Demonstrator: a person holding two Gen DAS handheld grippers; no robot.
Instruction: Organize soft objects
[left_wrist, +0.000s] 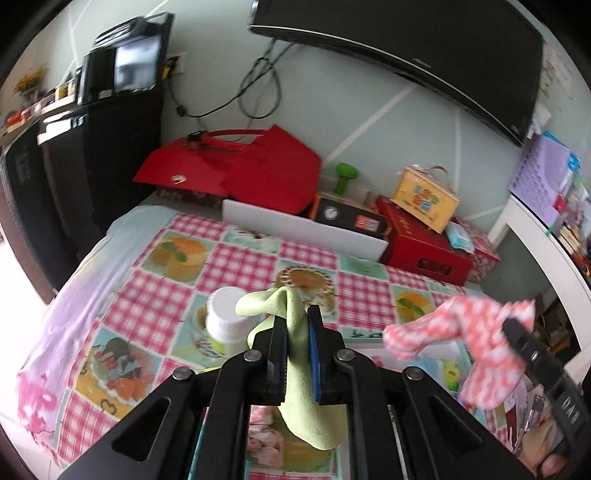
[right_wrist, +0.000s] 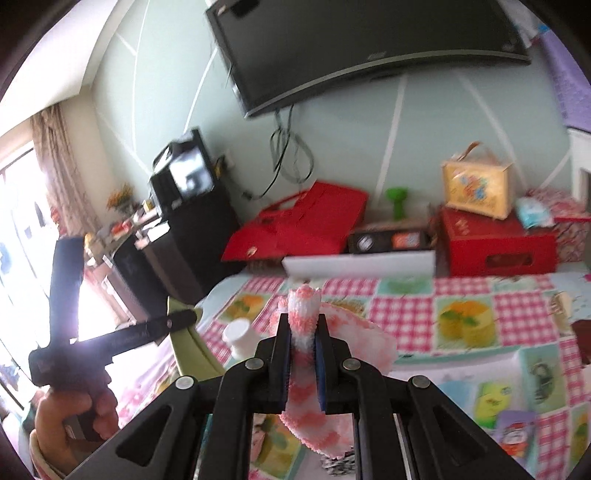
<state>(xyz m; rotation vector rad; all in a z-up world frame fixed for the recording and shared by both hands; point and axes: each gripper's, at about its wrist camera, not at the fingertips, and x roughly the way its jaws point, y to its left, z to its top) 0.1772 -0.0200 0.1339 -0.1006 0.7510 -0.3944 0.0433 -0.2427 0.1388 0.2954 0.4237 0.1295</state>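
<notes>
We count two soft items. Green cloth (left_wrist: 295, 369) clamped in left claw (left_wrist: 297, 325), lifted above checked tablecloth (left_wrist: 155, 295). Pink-white fuzzy cloth (right_wrist: 304, 369) clamped in right claw (right_wrist: 303, 332), tail cut off below claw. One white-capped jar (left_wrist: 225, 317) on worktop, partly hidden behind green cloth. Background blurred.

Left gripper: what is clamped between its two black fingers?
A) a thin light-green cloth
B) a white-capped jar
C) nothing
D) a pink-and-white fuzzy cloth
A: in the left wrist view the left gripper is shut on the thin light-green cloth, which hangs out below the fingers.
</notes>
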